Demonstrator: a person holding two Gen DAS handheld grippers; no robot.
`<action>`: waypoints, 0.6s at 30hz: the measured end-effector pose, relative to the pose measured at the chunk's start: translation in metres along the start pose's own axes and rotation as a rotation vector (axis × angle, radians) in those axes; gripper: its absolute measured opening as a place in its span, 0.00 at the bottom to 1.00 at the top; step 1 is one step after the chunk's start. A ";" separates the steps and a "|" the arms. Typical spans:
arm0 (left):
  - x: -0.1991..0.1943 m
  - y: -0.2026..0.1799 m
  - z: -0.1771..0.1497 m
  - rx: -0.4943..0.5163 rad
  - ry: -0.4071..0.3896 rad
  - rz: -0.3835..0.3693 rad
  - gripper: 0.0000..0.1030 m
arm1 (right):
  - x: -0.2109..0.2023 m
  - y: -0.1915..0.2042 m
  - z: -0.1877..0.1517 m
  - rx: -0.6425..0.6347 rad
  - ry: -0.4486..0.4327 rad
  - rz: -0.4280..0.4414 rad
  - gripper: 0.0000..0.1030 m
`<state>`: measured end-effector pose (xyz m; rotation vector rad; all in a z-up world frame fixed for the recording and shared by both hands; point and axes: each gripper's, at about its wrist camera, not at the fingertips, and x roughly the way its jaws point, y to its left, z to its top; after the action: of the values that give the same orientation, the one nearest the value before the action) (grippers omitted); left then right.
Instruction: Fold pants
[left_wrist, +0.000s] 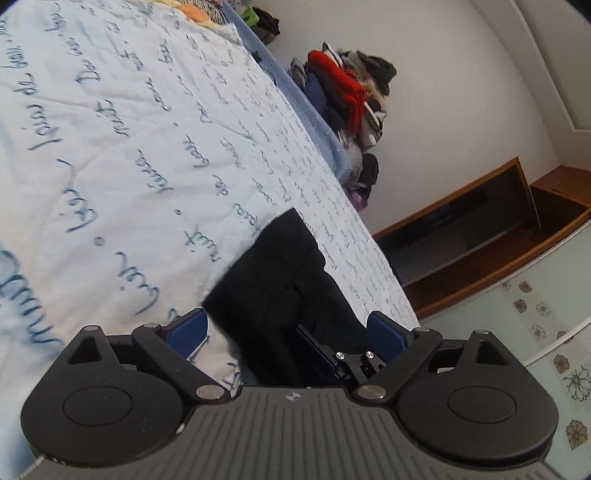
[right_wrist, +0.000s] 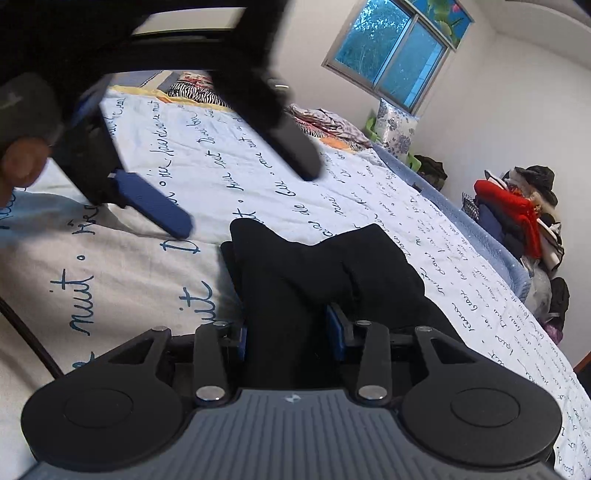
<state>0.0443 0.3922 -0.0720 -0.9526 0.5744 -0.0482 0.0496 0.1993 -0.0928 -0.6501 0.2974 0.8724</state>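
The black pants (right_wrist: 325, 266) lie bunched on the white quilt with blue script (right_wrist: 110, 280), near the bed's front edge. My right gripper (right_wrist: 290, 332) is shut on a thick fold of the pants, with its blue pads pressing the cloth from both sides. In the left wrist view the pants (left_wrist: 280, 277) sit in front of my left gripper (left_wrist: 288, 328), whose blue pads stand wide apart and touch no cloth. The right wrist view shows that left gripper (right_wrist: 243, 195) open above the quilt, up and to the left of the pants.
A pile of mixed clothes (left_wrist: 347, 92) with a red piece stands against the wall past the bed. A low wooden shelf unit (left_wrist: 480, 229) sits on the tiled floor (left_wrist: 535, 332). A person's capped head (right_wrist: 22, 147) shows at the far left. Pillows (right_wrist: 395, 125) lie under a window (right_wrist: 399, 55).
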 end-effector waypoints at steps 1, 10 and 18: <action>0.007 0.000 0.001 -0.008 0.027 0.006 0.91 | 0.000 0.000 0.000 0.003 0.000 0.001 0.38; 0.036 -0.002 0.003 -0.024 0.098 0.037 0.92 | 0.001 -0.002 0.000 0.016 -0.002 0.009 0.37; 0.044 -0.011 0.011 -0.017 0.111 0.045 0.93 | 0.002 -0.003 0.000 0.022 -0.002 0.011 0.37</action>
<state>0.0888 0.3820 -0.0781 -0.9577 0.6988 -0.0562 0.0533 0.1990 -0.0920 -0.6279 0.3080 0.8794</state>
